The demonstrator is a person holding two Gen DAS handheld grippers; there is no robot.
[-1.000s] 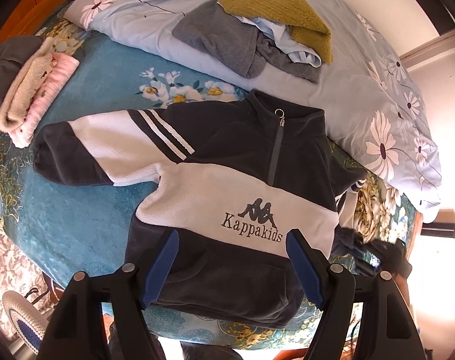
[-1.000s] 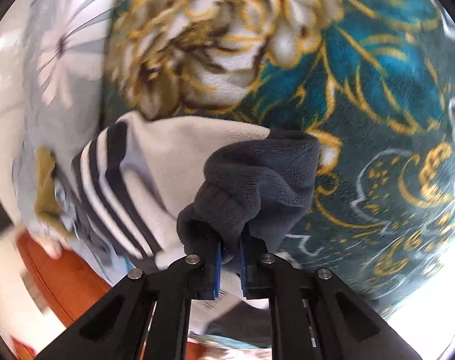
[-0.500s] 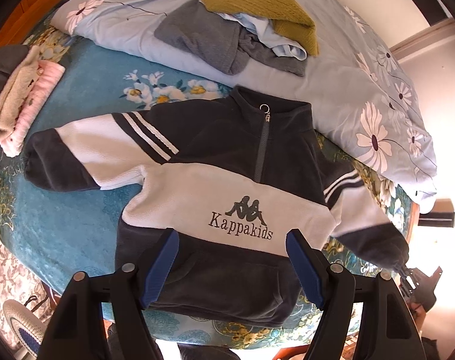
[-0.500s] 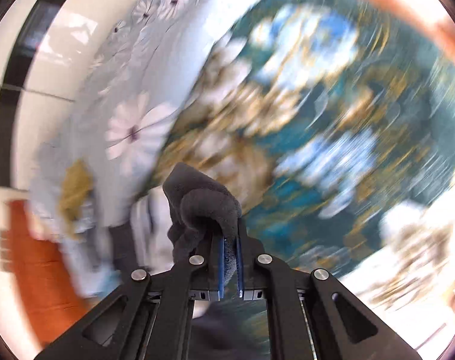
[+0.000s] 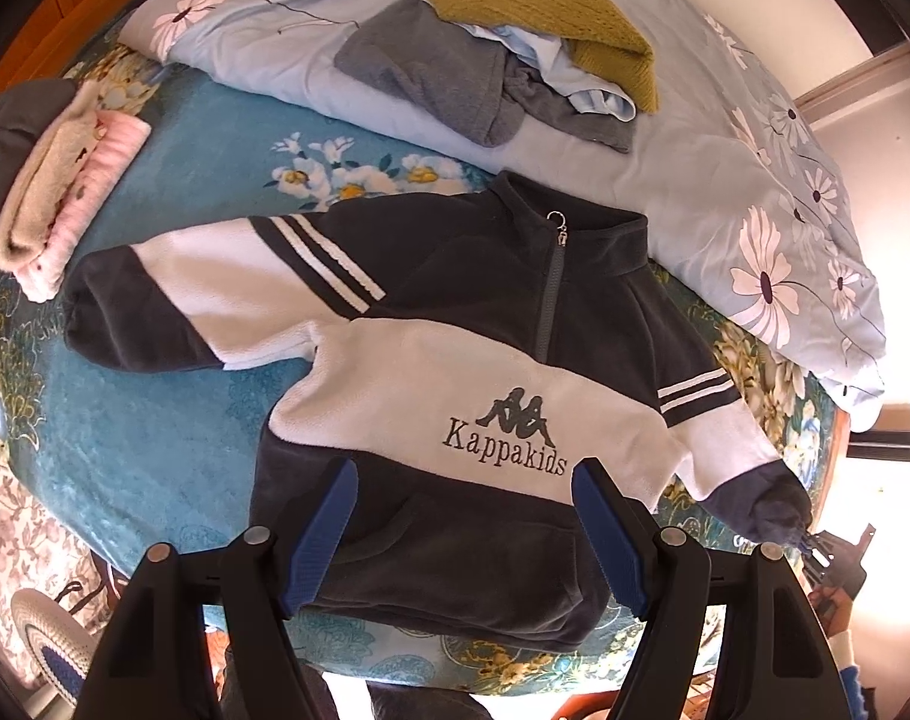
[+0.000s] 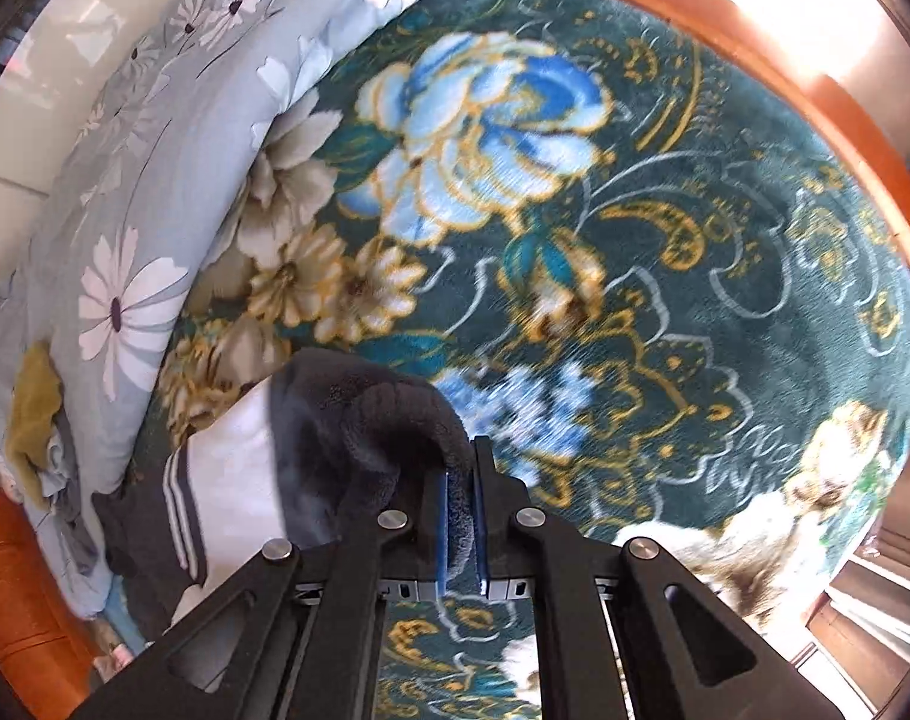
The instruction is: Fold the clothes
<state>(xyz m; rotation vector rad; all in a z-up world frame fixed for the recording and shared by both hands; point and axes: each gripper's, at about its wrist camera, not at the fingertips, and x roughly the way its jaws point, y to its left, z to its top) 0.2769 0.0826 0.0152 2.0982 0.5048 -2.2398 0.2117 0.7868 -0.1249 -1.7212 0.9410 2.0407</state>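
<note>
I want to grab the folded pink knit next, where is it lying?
In the left wrist view, the pink knit lies far left on the teal blanket, beyond the sweatshirt's outstretched sleeve.

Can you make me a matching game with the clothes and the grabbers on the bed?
Things:
1. sweater
2. yellow knit
3. left gripper
4. right gripper

States:
A. open, above the hem
B. spread flat on the teal blanket
C. shut on the sleeve cuff
D. on top of the clothes pile

Pairs: 1-B, 2-D, 3-A, 4-C
</note>
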